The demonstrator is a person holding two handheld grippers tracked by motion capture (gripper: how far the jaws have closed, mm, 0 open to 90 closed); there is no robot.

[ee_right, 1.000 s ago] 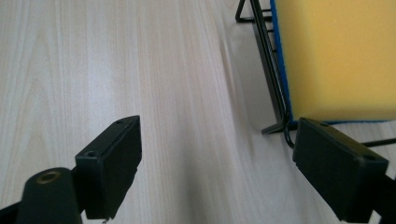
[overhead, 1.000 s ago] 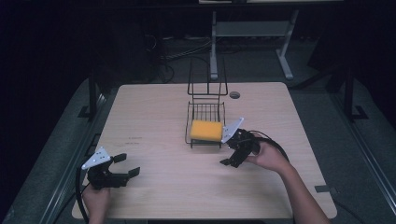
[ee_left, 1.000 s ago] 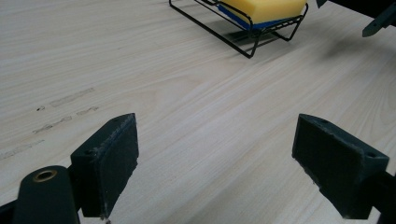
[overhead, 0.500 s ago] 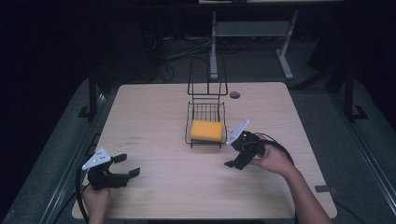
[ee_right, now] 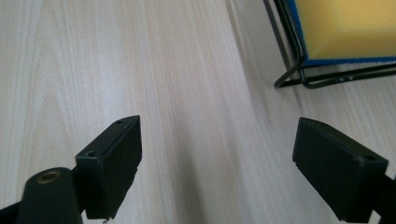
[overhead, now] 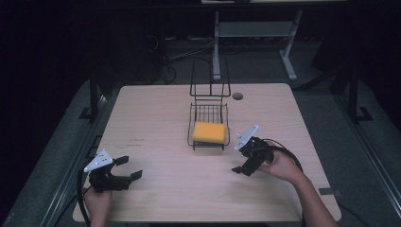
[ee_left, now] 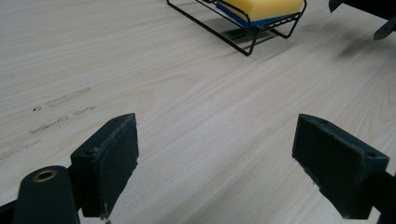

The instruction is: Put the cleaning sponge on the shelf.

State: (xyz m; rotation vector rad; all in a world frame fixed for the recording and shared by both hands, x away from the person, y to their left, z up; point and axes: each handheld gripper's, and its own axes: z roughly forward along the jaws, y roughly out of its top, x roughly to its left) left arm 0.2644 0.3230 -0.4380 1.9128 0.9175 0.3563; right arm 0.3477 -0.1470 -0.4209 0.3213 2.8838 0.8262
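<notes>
So the yellow sponge (overhead: 209,132) is sitting flat in the low tray part of the black wire rack (overhead: 208,143), roughly mid-bench, blue underside peeking through the wires in both tool views. The rack's tall back frame stands upright at the far end. My right tool (overhead: 243,169) is just to the right of the rack's near corner, not touching it, jaws spread wide with nothing between them, hovering over bare wood. In its own view the rack corner and sponge sit at top right. My left tool (overhead: 130,168) is way over at the near-left of the bench (overhead: 156,109), well apart from the rack, also spread wide and empty. A small dark hole (overhead: 237,96) sits near the far edge.
</notes>
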